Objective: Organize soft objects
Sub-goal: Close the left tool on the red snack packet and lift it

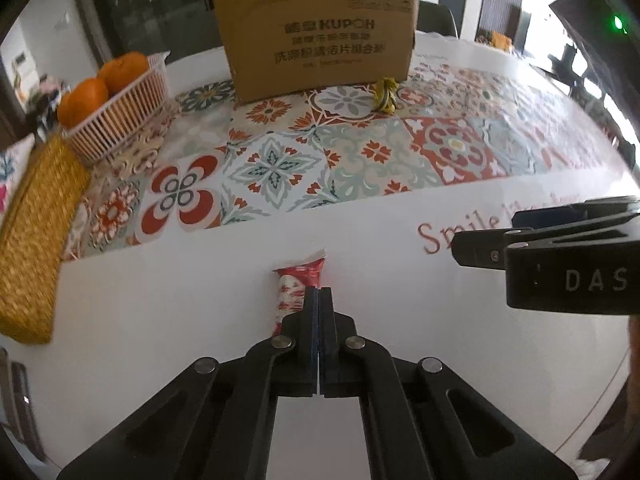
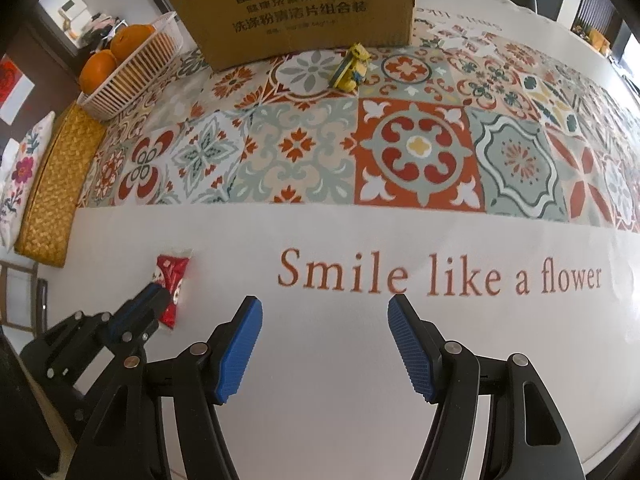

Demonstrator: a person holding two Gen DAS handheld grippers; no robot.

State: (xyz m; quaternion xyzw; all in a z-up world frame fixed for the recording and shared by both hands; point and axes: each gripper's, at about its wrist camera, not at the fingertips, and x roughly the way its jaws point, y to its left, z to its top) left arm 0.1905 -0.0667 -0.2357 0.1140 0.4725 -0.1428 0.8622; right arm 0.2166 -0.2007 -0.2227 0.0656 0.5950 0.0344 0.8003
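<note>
A small red-and-white soft packet (image 1: 298, 286) lies on the white part of the tablecloth; it also shows in the right wrist view (image 2: 171, 286). My left gripper (image 1: 319, 294) has its jaws together at the packet's right edge; whether it pinches the packet I cannot tell. It also shows in the right wrist view (image 2: 154, 300). My right gripper (image 2: 325, 344) is open and empty above the white cloth, to the right of the packet; it shows at the right edge of the left wrist view (image 1: 516, 224). A small yellow-and-blue soft toy (image 1: 385, 95) (image 2: 351, 67) lies in front of the cardboard box (image 1: 320, 36) (image 2: 292, 4).
A white basket (image 1: 124, 108) (image 2: 132, 76) holding oranges stands at the back left. A woven yellow mat (image 1: 36, 236) (image 2: 60, 184) lies along the left table edge. The patterned tablecloth (image 2: 416, 152) covers the table's middle.
</note>
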